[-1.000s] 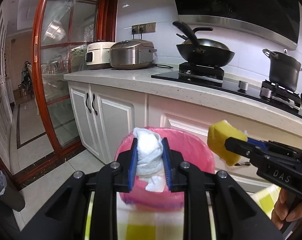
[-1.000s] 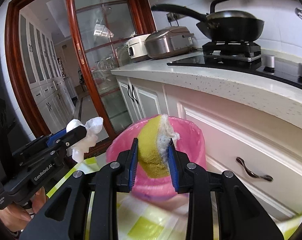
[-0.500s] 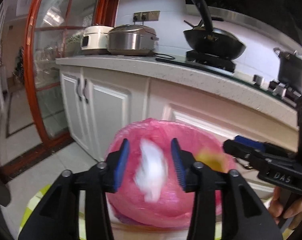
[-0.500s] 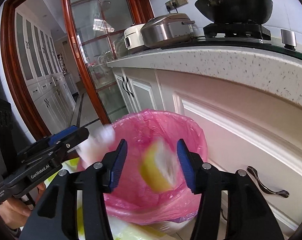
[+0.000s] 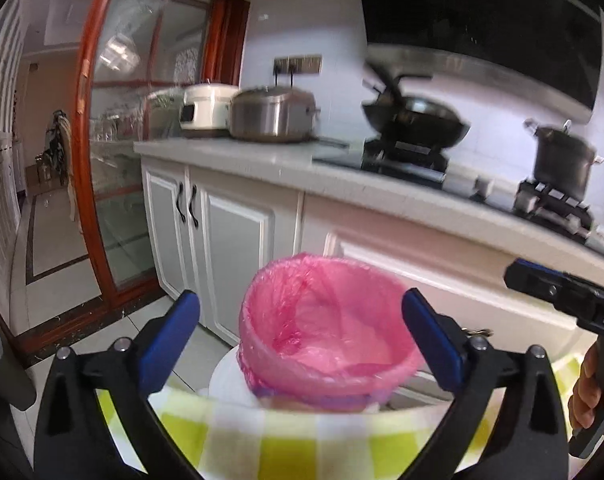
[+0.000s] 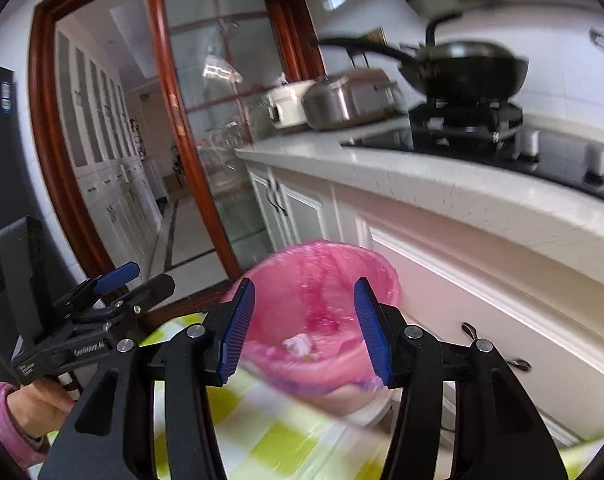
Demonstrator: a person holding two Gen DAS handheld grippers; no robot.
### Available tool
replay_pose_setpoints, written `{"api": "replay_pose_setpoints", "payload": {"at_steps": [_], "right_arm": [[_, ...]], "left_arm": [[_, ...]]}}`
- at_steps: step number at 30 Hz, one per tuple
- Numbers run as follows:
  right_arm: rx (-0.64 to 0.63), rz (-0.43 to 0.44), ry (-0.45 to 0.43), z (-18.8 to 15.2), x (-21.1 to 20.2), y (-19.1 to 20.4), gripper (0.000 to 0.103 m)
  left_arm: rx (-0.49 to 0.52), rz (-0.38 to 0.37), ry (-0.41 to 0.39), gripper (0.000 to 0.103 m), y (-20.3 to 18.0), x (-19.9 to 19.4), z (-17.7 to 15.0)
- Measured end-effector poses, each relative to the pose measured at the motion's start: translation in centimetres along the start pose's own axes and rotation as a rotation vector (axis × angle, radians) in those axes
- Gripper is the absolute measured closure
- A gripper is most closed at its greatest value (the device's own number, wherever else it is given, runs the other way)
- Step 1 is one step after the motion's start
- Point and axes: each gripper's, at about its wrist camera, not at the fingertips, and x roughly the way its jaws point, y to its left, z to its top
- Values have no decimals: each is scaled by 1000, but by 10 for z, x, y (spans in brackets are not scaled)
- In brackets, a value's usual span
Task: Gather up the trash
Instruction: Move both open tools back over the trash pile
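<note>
both claws opening, empty; only right view shows white scrap [image 6: 297,345] inside pink-lined bin [image 6: 386,276].

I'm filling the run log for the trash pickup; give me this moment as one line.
phase: after drop | left gripper: opening, nothing between jaws | right gripper: opening, nothing between jaws | pink-lined bin: white scrap inside

Even daylight fills both views. Motion blur smears the cooktop [image 5: 402,160] beyond the claws. Fisheye edges curve into black corners.
</note>
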Motion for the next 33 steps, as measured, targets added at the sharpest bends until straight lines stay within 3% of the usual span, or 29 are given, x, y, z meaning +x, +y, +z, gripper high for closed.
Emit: {"api": "replay_pose_setpoints", "payload": {"at_steps": [4, 8, 16, 24, 33], "right_arm": [[-22, -7, -40, -12, -72, 29, 40], [-50, -27, -73, -42, -146, 58, 23], [-26, -51, -61, -121, -248, 94, 20], [43, -84, -42, -196, -297, 110, 20], [13, -119, 53, -284, -310, 140, 20]], "left_arm": [[-33, -24, -28, 5, -7, -74, -3], [-51, -57, -25, 5, -20, -142, -20], [18, -62, 16, 5, -54, -252, -88], [27, -33, 38, 5, -74, -306, -155], [23, 34, 95, 5, -76, -321, -217]]}}
